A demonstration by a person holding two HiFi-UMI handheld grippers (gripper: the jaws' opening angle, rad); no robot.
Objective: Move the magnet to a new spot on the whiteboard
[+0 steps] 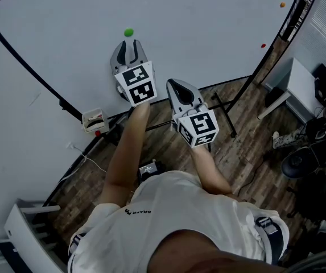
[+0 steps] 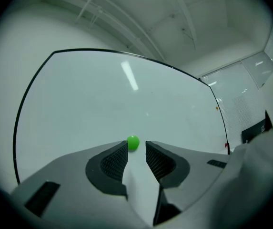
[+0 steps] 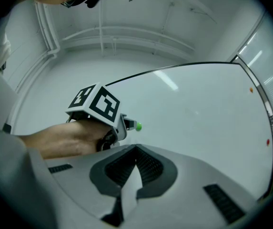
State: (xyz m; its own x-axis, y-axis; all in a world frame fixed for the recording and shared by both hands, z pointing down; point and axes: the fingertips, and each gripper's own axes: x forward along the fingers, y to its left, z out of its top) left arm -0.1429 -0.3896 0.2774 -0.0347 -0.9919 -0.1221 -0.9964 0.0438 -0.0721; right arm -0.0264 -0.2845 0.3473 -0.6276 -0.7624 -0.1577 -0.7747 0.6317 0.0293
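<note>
left gripper point(image 2: 136, 150): jaws apart, nothing pinched | green magnet point(image 2: 133, 142): on whiteboard point(image 2: 93, 104), just past the jaw tips

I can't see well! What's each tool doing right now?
Left tool: open, green magnet just past its tips, not gripped.
Right tool: closed, empty.

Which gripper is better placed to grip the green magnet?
Likely left: the left gripper points at the green magnet, open, tips just short of it. The right gripper is shut, further back.
</note>
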